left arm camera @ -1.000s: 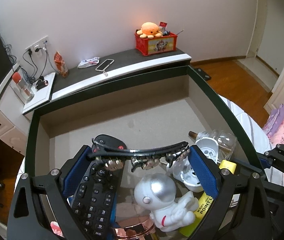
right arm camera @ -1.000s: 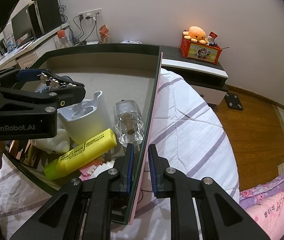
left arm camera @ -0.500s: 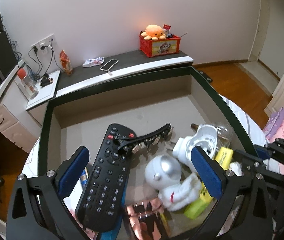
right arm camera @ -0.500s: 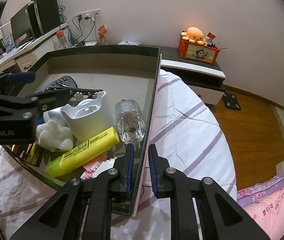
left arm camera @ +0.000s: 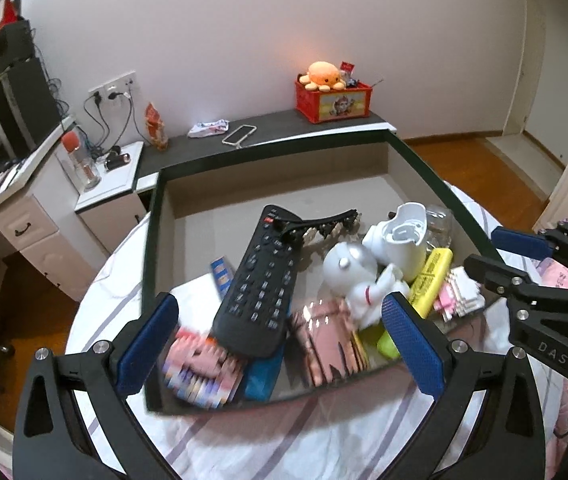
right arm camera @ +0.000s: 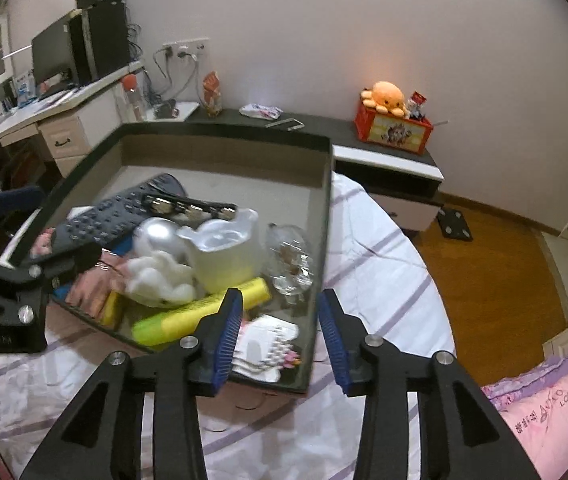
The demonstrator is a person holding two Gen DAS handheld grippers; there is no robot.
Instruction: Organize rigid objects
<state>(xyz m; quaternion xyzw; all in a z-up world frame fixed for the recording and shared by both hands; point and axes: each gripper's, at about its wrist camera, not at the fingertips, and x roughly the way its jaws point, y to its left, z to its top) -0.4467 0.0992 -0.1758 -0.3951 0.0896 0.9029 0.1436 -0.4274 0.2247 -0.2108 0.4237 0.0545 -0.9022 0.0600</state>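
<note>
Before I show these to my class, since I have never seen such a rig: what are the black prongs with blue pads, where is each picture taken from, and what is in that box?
There is no robot here. A person holds a two-finger gripper in each hand, and each gripper carries a wide-angle camera looking along its fingers. One picture is from the left gripper, the other from the right gripper. Both stand open and hold nothing.

Below them a shallow tray rests on a striped bedsheet. In it lie a black remote control, a dark hair clip resting partly on the remote, a white astronaut figure, a white cup-like holder, a yellow highlighter and a clear glass bottle.
</note>
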